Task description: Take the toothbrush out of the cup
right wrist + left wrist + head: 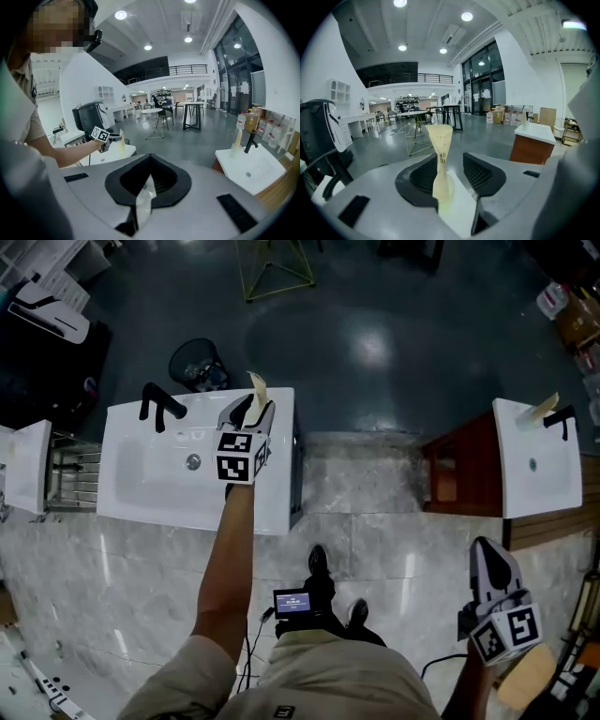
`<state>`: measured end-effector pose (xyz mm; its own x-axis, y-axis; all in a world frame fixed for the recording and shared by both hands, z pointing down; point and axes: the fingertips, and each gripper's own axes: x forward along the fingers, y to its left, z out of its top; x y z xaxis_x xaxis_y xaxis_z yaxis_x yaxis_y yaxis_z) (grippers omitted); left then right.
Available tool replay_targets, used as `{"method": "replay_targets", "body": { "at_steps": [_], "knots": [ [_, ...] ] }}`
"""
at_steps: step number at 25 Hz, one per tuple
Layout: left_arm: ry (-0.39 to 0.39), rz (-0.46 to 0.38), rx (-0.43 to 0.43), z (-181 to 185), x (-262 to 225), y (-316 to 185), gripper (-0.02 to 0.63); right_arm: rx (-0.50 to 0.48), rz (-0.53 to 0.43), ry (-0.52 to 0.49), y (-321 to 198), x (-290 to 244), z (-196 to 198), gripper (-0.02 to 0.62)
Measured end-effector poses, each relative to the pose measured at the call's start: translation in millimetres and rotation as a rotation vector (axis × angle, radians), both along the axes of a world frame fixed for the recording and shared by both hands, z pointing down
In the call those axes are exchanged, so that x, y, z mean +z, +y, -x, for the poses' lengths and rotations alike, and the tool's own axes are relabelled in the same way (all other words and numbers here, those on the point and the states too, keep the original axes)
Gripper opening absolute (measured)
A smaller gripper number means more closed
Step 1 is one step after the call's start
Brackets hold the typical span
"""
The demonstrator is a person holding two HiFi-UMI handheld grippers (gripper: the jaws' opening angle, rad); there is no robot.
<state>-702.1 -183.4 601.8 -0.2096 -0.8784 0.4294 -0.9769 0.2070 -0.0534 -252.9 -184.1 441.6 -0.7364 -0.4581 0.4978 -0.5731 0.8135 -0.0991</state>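
- Two grippers show in the head view, the left gripper (251, 414) reaching over a white sink (141, 486) and the right gripper (487, 549) low beside the person's leg, well apart from it
- Left jaws stand wide apart, and the toothbrush (440, 157) stands upright between them, nearer one pad; the pads do not press on it
- Pale and cream, the toothbrush has a flared top with some print and stands at the sink's back rim, well to one side of the black faucet (159, 405)
- Whether the pale bulge at its foot is the cup, I cannot tell
- Right jaws are closed together, tips meeting, with nothing held
- A second white sink (555, 479) stands off to the right side
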Motion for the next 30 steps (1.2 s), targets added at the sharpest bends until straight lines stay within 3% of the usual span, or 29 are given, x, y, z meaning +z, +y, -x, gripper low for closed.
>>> {"method": "replay_targets", "body": {
  "at_steps": [9,12,13,22,26,30],
  "knots": [
    [-0.001,0.004,-0.028,18.5,26.8,-26.9,0.156,0.04,0.029,0.059,-8.9,22.4,-1.3,0.005],
    [-0.008,-0.009,-0.037,21.5,21.8,-21.9,0.049,0.047,0.032,0.061,-7.4,23.5,-3.7,0.005],
    [-0.012,-0.012,-0.038,21.4,19.7,-19.8,0.046,0.047,0.032,0.058,-6.3,23.1,-5.0,0.005],
    [-0.109,-0.127,-0.082,17.9,-51.5,4.3,0.038,0.042,-0.003,0.023,9.7,8.3,-25.1,0.005],
    [-0.176,-0.215,-0.068,-13.2,-120.4,23.9,0.038,0.045,-0.044,-0.013,12.5,-12.4,-54.1,0.005],
    [-0.209,-0.317,0.058,-98.8,-198.7,39.0,0.038,0.091,-0.084,-0.054,26.8,-37.6,-106.6,0.005]
  ]
}}
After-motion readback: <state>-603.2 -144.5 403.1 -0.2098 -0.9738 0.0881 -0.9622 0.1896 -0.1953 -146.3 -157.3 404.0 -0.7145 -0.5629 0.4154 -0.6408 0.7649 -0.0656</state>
